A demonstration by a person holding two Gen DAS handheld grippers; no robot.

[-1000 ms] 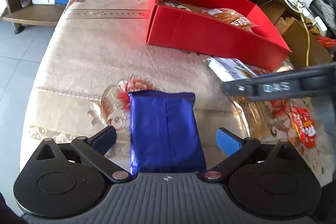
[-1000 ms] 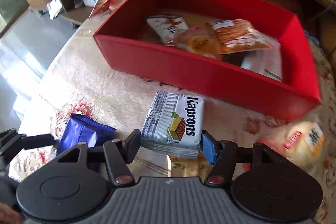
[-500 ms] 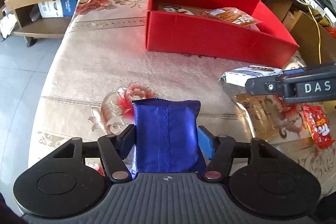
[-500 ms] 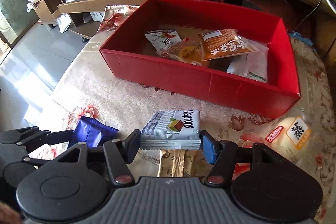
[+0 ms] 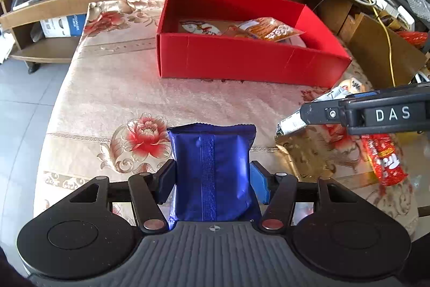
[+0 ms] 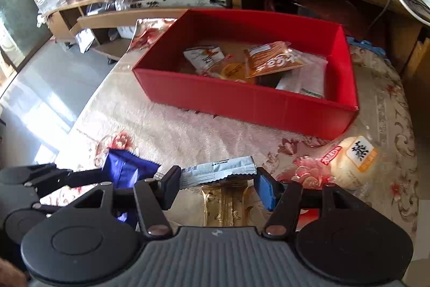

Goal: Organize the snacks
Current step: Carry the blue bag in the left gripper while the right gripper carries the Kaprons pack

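Note:
A blue foil snack packet [image 5: 212, 158] stands up between the pads of my left gripper [image 5: 213, 179], whose jaws are closing and press on both its sides, lifting it off the floral tablecloth. My right gripper [image 6: 218, 186] is shut on a white wafer packet [image 6: 217, 170], held edge-on above the cloth. The same white packet [image 5: 293, 121] shows at the right of the left wrist view. Beyond both grippers the red box [image 5: 242, 63] sits open with several snack bags inside [image 6: 271, 58]. The blue packet [image 6: 123, 168] also appears at the lower left of the right wrist view.
A long red snack packet [image 5: 384, 158] and a round bun packet [image 6: 354, 160] lie on the cloth right of the grippers. A gold wrapper [image 6: 224, 203] lies under the right gripper. A wooden TV stand [image 5: 53, 10] runs behind the table; tiled floor drops off left.
The left jaws went from wide open to closed on the blue packet and raised it. The right gripper lifted the white packet, which now shows edge-on. Both cameras rose away from the table.

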